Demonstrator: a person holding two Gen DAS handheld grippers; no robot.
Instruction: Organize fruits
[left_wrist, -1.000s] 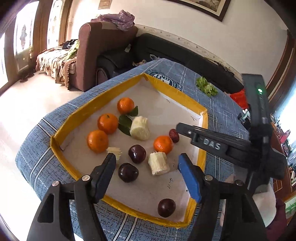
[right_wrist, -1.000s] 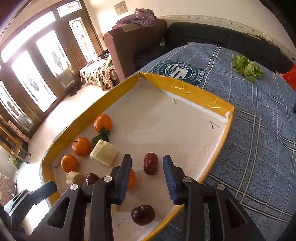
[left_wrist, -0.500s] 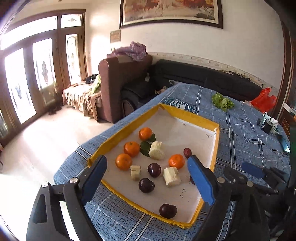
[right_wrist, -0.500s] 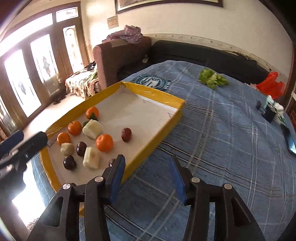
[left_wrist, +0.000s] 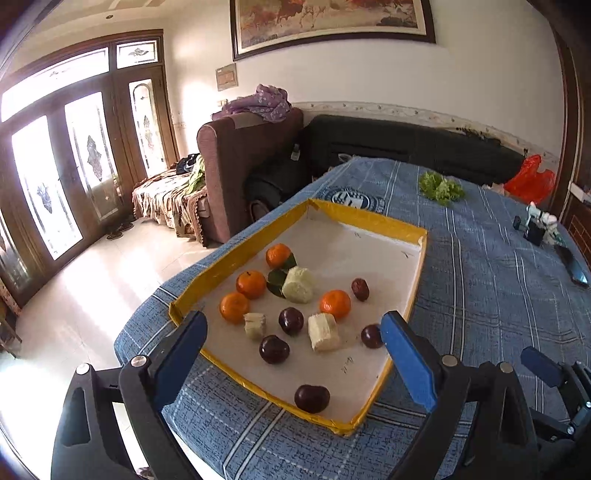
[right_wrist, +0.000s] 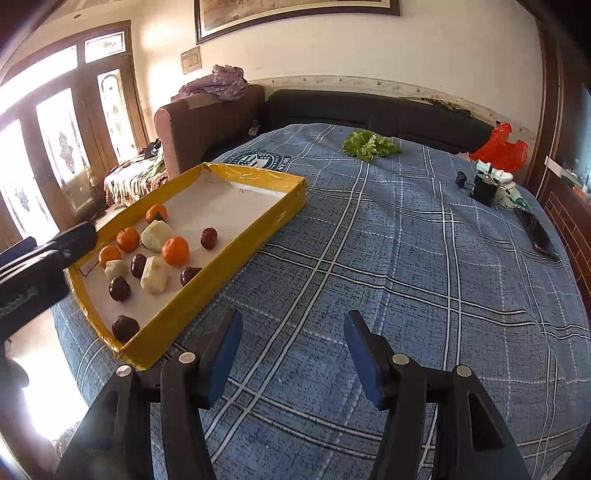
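A yellow-rimmed tray (left_wrist: 373, 222) with a white floor lies on the blue plaid tablecloth. It holds several oranges (left_wrist: 335, 304), several dark plums (left_wrist: 311, 398), a red date (left_wrist: 359, 289) and pale peeled chunks (left_wrist: 323, 332). My left gripper (left_wrist: 291, 332) is open and empty, held back above the tray's near end. My right gripper (right_wrist: 291, 339) is open and empty over bare cloth, right of the tray (right_wrist: 207, 280). The fruit also shows in the right wrist view, such as an orange (right_wrist: 175, 251).
A lettuce bunch (right_wrist: 369, 146) lies at the table's far side. A red bag (right_wrist: 500, 149), a small black device (right_wrist: 484, 188) and a dark phone (right_wrist: 537, 234) sit at the right. A brown armchair (left_wrist: 243, 162) and black sofa stand behind.
Both grippers have pulled back and up from the tray. The right gripper has swung right, off the tray and over the cloth, and opened wider. The fruit has not moved.
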